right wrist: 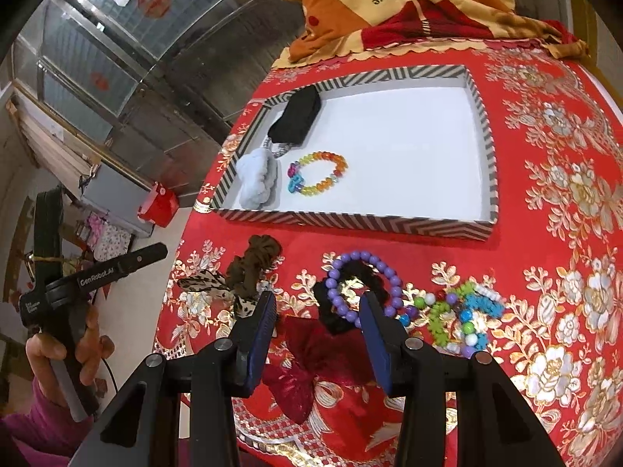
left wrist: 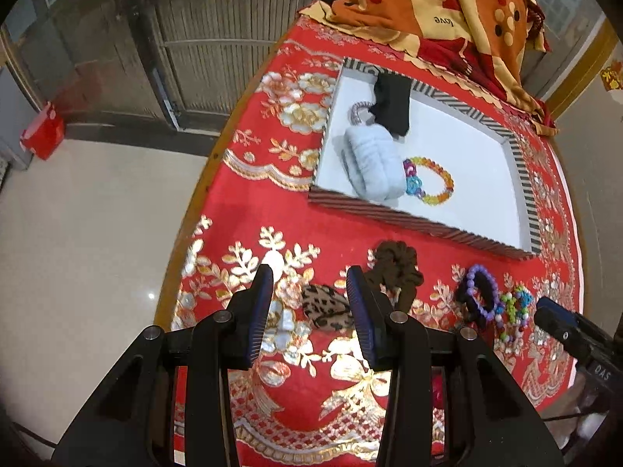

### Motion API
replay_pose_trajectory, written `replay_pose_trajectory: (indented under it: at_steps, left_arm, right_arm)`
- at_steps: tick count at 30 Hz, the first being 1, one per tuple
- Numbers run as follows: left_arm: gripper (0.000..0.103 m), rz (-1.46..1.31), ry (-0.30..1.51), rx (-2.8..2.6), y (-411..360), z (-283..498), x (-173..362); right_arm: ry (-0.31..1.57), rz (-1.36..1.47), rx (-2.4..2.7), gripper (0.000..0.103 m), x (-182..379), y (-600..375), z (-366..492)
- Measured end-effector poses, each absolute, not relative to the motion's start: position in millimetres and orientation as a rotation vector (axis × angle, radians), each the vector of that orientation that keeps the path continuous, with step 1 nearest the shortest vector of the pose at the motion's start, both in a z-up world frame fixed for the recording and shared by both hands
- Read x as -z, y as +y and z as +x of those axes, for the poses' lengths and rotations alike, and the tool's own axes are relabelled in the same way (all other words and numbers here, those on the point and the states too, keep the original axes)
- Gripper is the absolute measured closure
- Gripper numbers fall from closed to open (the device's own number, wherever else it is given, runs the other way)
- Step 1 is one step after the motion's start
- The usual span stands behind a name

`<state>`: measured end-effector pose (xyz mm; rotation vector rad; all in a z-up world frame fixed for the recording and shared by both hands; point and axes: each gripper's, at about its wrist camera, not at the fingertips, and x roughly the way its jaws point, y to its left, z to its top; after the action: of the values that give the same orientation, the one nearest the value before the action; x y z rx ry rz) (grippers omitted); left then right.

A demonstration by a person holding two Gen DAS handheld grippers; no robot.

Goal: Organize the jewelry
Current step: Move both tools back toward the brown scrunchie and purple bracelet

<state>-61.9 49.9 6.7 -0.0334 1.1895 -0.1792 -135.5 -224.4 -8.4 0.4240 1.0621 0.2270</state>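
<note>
With both the left tool [left wrist: 309, 276] and right tool [right wrist: 318, 303] wide open and empty, I centre the left over the leopard scrunchie [left wrist: 325, 307] on the desk [left wrist: 249, 210], closing gently before transfer to the tray [left wrist: 412, 218].

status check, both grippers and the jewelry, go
Left gripper open over leopard scrunchie. Right gripper open above purple bead bracelet. Striped tray holds rainbow bracelet. Nothing blocking.
</note>
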Motion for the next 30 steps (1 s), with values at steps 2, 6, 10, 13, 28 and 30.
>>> replay_pose_trajectory:
  at_steps: [2,6,10,13,28,30]
  left_arm:
    - [0.061,-0.038,1.202,0.195,49.7,-64.4,-4.4]
    - [0.057,-0.062,1.216,0.217,47.8,-66.9,-1.4]
    - [0.056,-0.067,1.237,0.23,43.0,-67.0,2.4]
    - [0.056,-0.054,1.254,0.231,38.4,-66.0,6.6]
    - [0.056,-0.07,1.311,0.221,28.8,-54.5,20.4]
    - [0.056,-0.073,1.318,0.216,29.0,-52.4,22.1]
  right_arm:
    - [1.059,0.424,-0.213,0.061,8.3,-229.7,-137.4]
    - [1.07,0.416,-0.193,0.061,11.6,-235.2,-138.9]
    - [1.086,0.389,-0.173,0.061,18.8,-238.9,-141.4]
    - [1.094,0.324,-0.165,0.061,26.0,-238.4,-140.4]
    - [1.136,0.082,-0.175,0.078,58.1,-228.4,-108.9]
    - [1.149,0.047,-0.177,0.078,62.1,-224.2,-106.8]
